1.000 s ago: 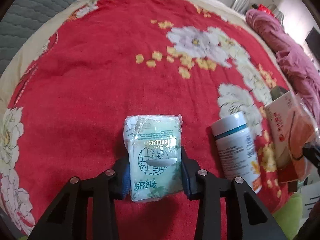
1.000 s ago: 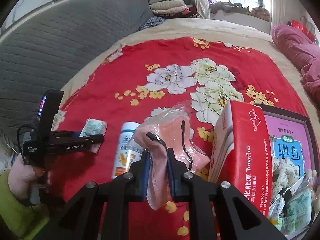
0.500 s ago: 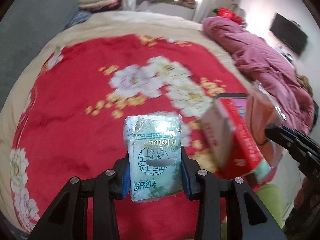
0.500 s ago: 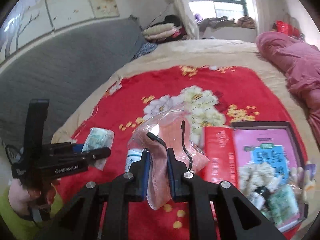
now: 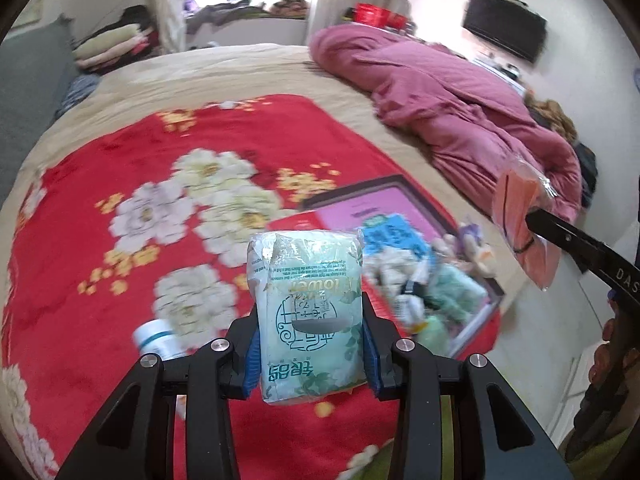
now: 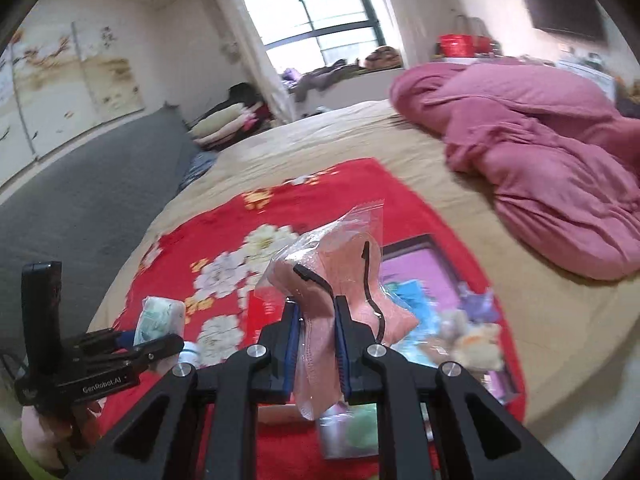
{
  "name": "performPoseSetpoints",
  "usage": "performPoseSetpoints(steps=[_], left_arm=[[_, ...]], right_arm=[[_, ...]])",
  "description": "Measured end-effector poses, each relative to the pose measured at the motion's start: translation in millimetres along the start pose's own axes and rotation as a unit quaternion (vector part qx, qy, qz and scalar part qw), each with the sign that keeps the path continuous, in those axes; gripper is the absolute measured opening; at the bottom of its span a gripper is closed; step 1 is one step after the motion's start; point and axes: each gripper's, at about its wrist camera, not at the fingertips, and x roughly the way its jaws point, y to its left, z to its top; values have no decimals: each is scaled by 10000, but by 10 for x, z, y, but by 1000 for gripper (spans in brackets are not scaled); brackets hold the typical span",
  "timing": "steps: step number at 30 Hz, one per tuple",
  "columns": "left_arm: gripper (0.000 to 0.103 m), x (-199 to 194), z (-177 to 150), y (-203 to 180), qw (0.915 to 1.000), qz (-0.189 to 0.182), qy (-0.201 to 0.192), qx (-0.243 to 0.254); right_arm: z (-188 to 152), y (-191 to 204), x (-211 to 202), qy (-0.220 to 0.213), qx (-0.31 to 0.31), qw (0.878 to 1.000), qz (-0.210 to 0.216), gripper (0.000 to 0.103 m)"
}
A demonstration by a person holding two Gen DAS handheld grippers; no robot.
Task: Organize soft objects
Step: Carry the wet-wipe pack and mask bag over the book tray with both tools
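The green tissue pack (image 5: 310, 316) stood upright between the left gripper (image 5: 310, 354)'s fingers (image 5: 252, 354), which were clenched on its lower sides and held it above the red floral blanket (image 5: 80, 208). The bagged pink face mask (image 6: 332, 300) hung between the right gripper (image 6: 318, 350)'s fingers (image 6: 291, 348), pinched narrowly through its middle, its top rising above them. Below lay the dark-rimmed tray (image 5: 360, 189) of soft toys and packets on the bed (image 6: 320, 136), with a white bottle (image 5: 156, 338) just beside the left fingers.
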Motion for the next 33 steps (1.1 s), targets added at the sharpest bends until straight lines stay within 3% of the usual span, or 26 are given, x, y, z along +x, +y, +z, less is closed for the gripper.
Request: performPoseSetpoints(steps=[13, 33], left_arm=[[42, 588, 217, -920, 9971, -240, 340, 631], [42, 1265, 216, -1096, 9935, -132, 821, 778]], right_arm=[[-58, -556, -85, 28, 203, 9994, -284, 17], [-184, -811, 468, 508, 228, 9980, -295, 17]])
